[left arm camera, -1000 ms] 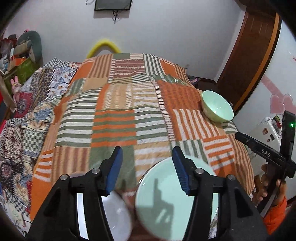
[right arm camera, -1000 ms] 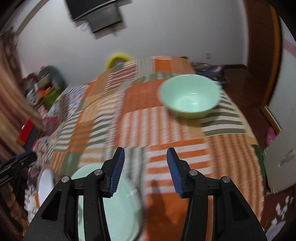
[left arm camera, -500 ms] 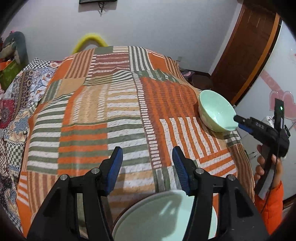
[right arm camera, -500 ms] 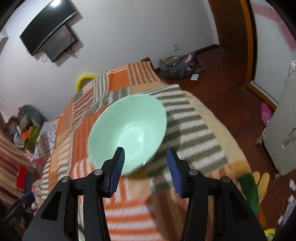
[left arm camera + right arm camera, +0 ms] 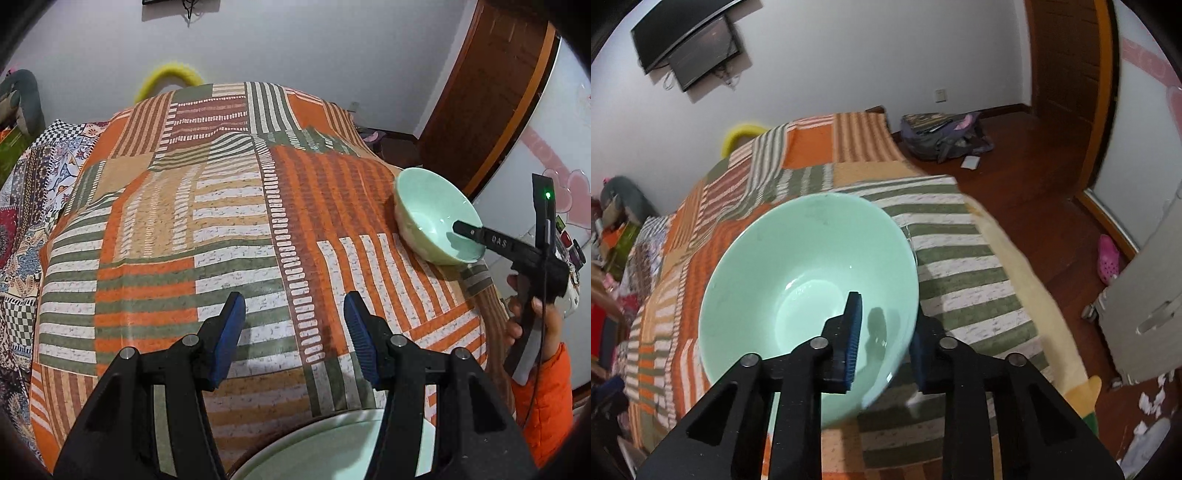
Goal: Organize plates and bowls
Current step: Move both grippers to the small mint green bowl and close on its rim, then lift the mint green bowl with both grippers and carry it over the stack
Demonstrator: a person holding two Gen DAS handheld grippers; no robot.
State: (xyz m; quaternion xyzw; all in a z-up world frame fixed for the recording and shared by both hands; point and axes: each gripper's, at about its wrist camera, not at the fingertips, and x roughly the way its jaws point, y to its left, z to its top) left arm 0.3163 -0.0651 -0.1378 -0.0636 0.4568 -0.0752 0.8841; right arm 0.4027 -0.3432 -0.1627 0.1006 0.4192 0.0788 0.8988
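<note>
**A patchwork bed and its dishes**

We see a bed (image 5: 229, 206) covered by a striped patchwork blanket (image 5: 177, 258) in orange, green and cream. A mint-green bowl (image 5: 432, 210) sits on it near the right edge. A pale green plate (image 5: 332, 450) lies on the near end, partly hidden.

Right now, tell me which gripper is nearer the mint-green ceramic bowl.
Right. The right gripper straddles the mint-green ceramic bowl rim, one finger inside, one outside. The left gripper hovers apart over the striped blanket.
</note>
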